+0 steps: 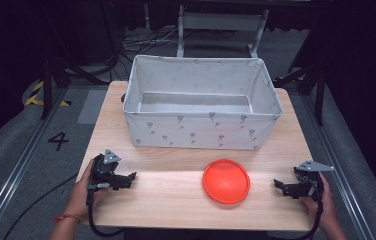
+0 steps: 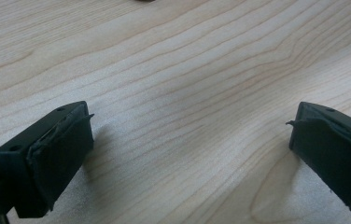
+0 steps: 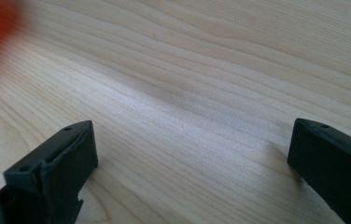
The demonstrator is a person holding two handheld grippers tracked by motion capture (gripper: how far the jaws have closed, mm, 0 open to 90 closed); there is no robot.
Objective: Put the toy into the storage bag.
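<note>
Work hasn't really kicked off yet: the round orange plastic plate (image 1: 226, 180) sits flat on the light wooden tabletop (image 1: 176, 200), in front of the white fabric storage bin (image 1: 202, 131), which looks empty. Your left hand-held gripper (image 1: 129, 178) and right hand-held gripper (image 1: 279, 185) rest either side of it, jaws spread, holding nothing. Grabbing it and binning it is probably all still ahead.
</note>
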